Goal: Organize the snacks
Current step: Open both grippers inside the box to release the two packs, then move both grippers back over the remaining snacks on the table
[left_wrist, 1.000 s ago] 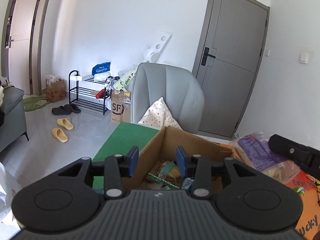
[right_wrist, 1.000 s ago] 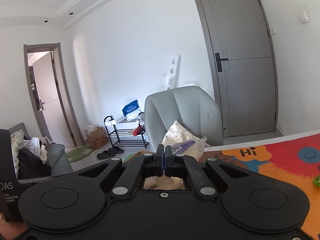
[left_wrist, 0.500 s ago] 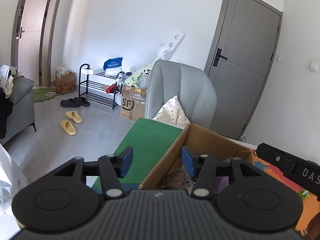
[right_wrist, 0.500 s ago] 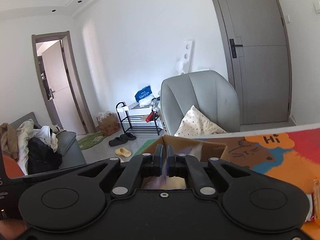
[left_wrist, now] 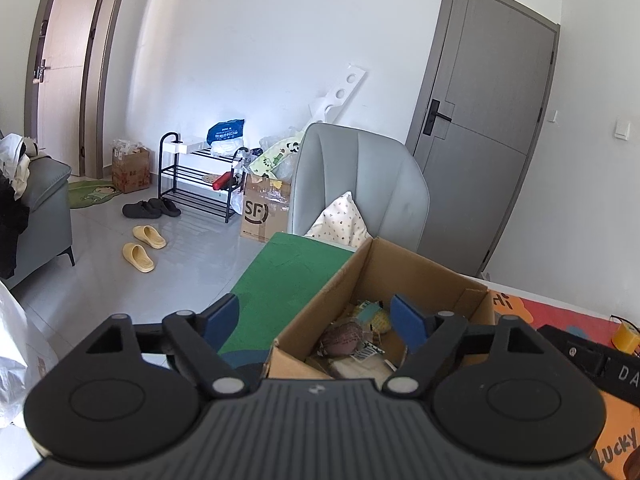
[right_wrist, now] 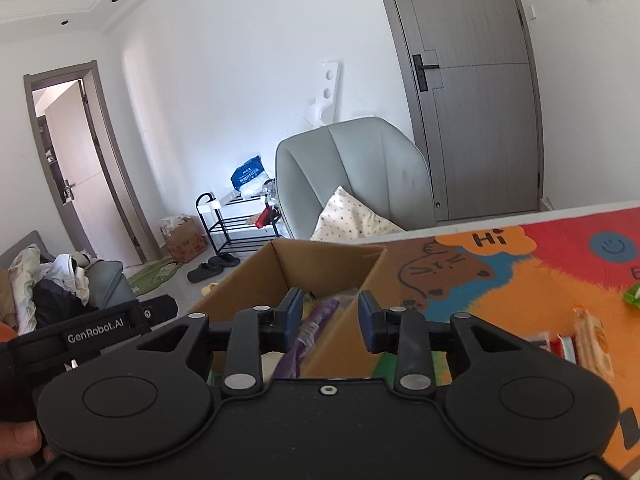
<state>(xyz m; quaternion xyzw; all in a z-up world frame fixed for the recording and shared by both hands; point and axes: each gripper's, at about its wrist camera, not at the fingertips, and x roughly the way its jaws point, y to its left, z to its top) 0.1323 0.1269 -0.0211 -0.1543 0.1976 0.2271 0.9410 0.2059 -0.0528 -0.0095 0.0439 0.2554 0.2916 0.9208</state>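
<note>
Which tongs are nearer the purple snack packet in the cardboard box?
Right. The right tongs sit over the purple packet, which lies between its open jaws; the left tongs straddle the box's other wall.

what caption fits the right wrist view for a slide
Right gripper, jaws just opened, poised over the open brown cardboard box where a purple snack packet sits, beside the colourful cartoon play mat.
</note>
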